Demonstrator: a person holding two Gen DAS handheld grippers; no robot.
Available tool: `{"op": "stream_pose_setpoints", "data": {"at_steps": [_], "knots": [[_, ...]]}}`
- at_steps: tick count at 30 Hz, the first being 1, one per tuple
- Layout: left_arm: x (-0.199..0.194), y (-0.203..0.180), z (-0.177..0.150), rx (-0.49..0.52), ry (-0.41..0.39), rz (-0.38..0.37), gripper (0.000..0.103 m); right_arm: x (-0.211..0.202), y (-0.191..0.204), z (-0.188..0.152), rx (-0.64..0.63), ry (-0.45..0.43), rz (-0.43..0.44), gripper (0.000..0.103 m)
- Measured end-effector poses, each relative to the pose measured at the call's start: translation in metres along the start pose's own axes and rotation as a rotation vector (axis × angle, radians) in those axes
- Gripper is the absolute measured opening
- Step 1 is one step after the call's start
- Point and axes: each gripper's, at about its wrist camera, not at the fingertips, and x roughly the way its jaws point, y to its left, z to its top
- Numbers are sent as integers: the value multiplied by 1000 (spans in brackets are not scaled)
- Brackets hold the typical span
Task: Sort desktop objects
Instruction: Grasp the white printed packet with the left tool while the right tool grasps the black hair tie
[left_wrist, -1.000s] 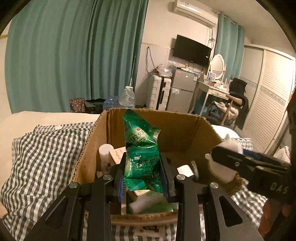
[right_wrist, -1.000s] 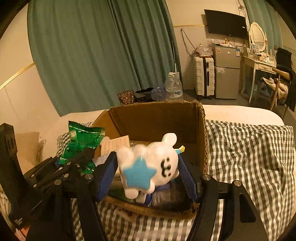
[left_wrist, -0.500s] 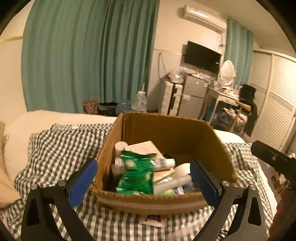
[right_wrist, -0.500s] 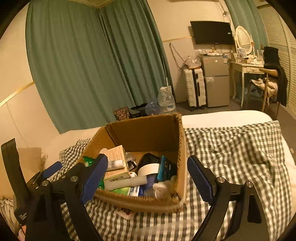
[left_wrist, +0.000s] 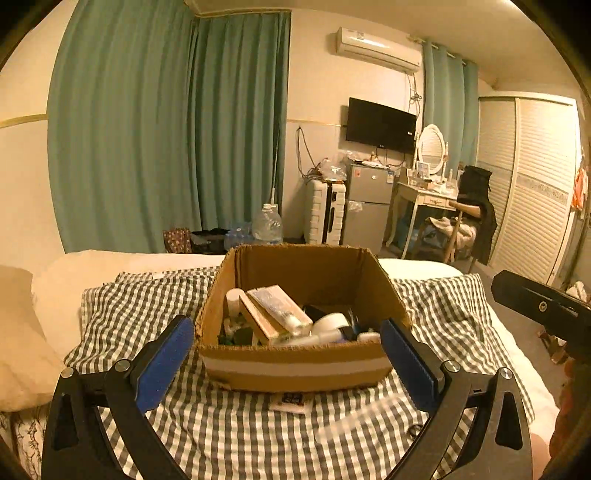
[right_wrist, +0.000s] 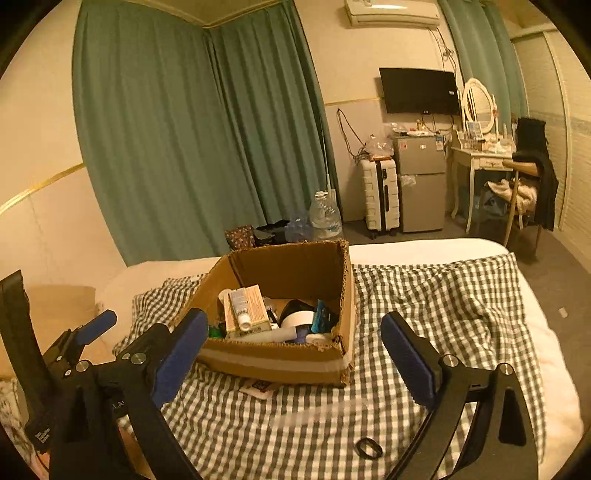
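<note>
An open cardboard box (left_wrist: 295, 363) stands on a checked cloth on the bed; it also shows in the right wrist view (right_wrist: 273, 360). It holds several items: a carton with a tube (left_wrist: 277, 310), a white tape roll (right_wrist: 297, 318), a green packet (left_wrist: 236, 336). My left gripper (left_wrist: 286, 354) is open and empty, its blue pads wide apart in front of the box. My right gripper (right_wrist: 293, 343) is open and empty, pulled back from the box. The left gripper also shows at the left of the right wrist view (right_wrist: 74, 343).
A small label card (left_wrist: 291, 400) lies on the checked cloth (right_wrist: 424, 295) just in front of the box. A black hair tie (right_wrist: 368, 449) lies on the cloth near me. A pillow (left_wrist: 22, 339) is at the left. The bed edge drops off at the right.
Both grippers opened and let go: the green packet and the white plush toy dropped into the box. Both grippers then pulled back and up from the box.
</note>
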Motion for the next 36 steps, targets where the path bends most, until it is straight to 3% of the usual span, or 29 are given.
{"op": "stream_pose_setpoints", "data": {"at_steps": [5,10,22,28,32,36], "knots": [[-6,-4,-16,10,17,8,103,-2,-2,-21,1,36,-18,97],[8,-1,-41,9,58,24,103,21,-17,-56,47,130,-25,98],[95,9,-137,-53,267,18,103,95,-45,-145,42,373,-126,98],[141,10,-158,-93,317,18,103,117,-51,-169,81,455,-139,98],[165,16,-163,-151,325,9,103,131,-48,-176,27,496,-203,97],[183,20,-169,-184,351,11,103,146,-62,-185,78,567,-236,90]]}}
